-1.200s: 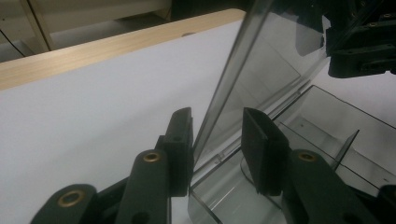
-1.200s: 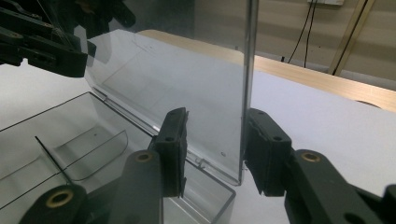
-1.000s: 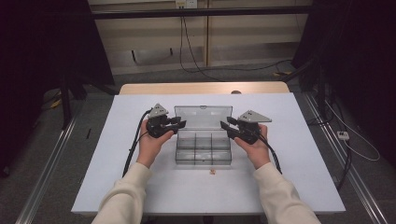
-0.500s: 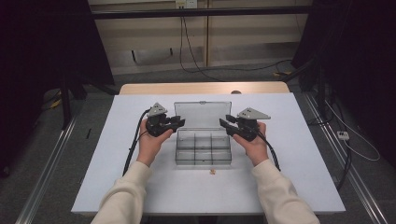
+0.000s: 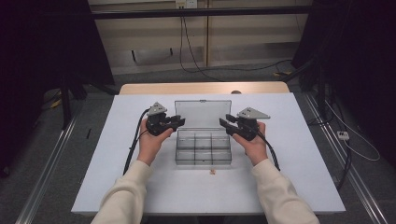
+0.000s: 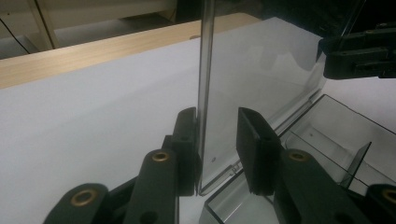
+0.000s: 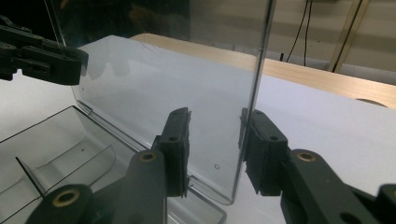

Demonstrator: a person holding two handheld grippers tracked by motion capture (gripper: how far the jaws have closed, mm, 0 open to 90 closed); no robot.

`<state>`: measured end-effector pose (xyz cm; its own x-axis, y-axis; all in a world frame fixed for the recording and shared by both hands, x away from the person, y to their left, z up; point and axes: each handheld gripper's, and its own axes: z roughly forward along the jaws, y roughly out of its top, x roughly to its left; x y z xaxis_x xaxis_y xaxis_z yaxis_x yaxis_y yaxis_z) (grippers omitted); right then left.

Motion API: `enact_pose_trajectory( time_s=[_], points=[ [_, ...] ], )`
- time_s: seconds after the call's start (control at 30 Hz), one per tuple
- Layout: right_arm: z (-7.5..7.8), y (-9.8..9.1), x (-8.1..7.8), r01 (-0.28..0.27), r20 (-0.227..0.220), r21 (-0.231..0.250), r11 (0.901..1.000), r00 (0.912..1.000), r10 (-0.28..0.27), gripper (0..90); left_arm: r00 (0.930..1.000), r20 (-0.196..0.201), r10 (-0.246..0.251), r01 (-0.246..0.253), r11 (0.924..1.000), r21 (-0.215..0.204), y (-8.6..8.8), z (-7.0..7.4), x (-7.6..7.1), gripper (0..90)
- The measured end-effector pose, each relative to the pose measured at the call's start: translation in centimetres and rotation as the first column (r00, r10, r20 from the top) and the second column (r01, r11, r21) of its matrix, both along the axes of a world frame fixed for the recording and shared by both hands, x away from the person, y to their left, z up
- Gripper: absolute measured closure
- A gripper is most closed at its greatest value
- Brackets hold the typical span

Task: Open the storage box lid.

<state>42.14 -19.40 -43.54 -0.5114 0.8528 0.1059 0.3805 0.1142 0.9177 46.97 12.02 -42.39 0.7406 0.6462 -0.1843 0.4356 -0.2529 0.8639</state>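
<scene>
L gripper [image 5: 173, 122] & R gripper [image 5: 225, 122] — both agape, jaws straddling side edges of upright lid [image 5: 202, 113]; L's one pad poss. touching. Clear compartment box [image 5: 203, 148], table [image 5: 299, 140] centre — light, stiff, slick plastic, prob. brittle; grip lid edges low.

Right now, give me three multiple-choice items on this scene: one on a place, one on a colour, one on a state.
1. Where does the small tan piece lie?
A. inside the clear box
B. on the table, in front of the clear box
C. on the lid

2. What colour is the table?
A. white
B. green
C. red

3. How is the lid?
A. shut
B. open, standing upright
C. taken off

Answers: 1 B, it rests on the table on the person's side of the clear box. 2 A, the surface is plain white. 3 B, the lid rises from the rear edge.
</scene>
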Motion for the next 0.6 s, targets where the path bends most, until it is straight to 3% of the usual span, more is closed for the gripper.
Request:
enact_pose_trajectory(
  time_s=[0.6],
  points=[
    [-0.42,0.10,0.99,0.020,-0.016,0.011,0.9997,0.9997,-0.020,62.9,0.9995,-0.025,0.021,-0.022,0.9996,-0.015,-0.25,-0.43,0.79,68.5]
  ],
)
